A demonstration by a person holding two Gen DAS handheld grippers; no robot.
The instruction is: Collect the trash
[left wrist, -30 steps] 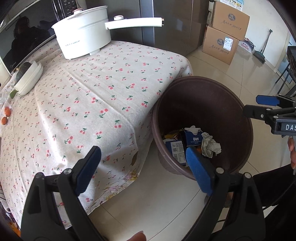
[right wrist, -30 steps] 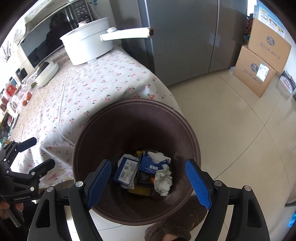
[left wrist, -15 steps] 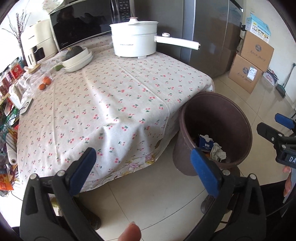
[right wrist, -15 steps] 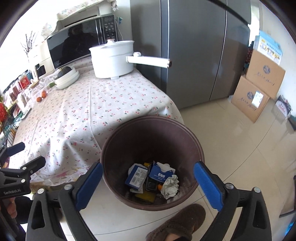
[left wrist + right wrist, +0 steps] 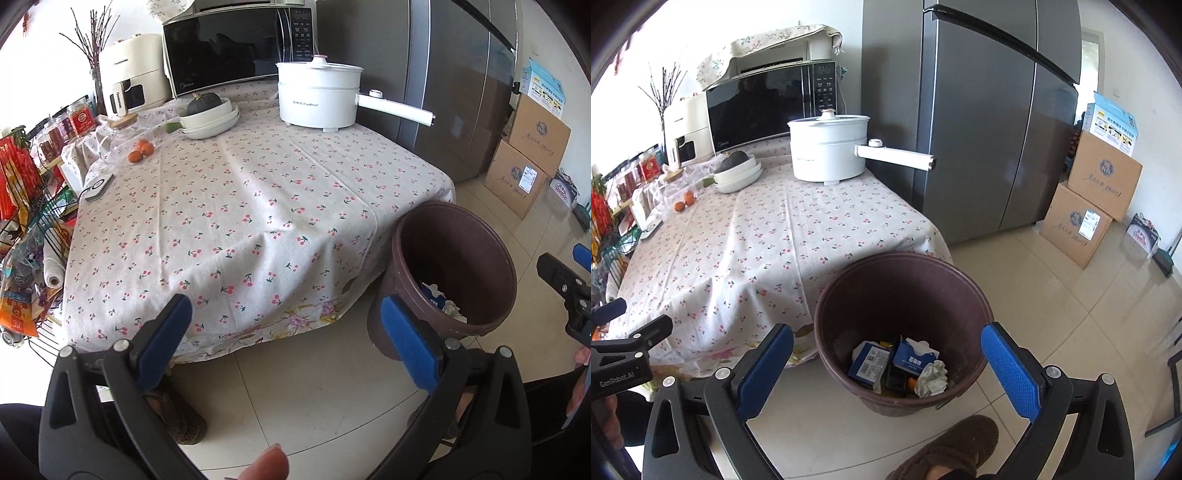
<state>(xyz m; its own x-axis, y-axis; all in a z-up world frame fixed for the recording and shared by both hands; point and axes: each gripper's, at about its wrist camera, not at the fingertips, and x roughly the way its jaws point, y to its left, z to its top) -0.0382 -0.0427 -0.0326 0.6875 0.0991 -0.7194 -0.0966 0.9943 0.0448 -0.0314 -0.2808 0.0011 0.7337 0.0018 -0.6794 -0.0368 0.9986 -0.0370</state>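
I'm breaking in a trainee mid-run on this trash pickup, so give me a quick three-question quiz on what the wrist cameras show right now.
1. True or false: the brown bin stands on the tablecloth.
2. Which item lies inside the bin? A. crumpled white paper B. oranges C. white electric pot
3. Fill in: the left gripper and the right gripper both have jaws that are ____ and hold nothing.

Key: 1. False, it stands on the floor beside the table. 2. A. 3. open.
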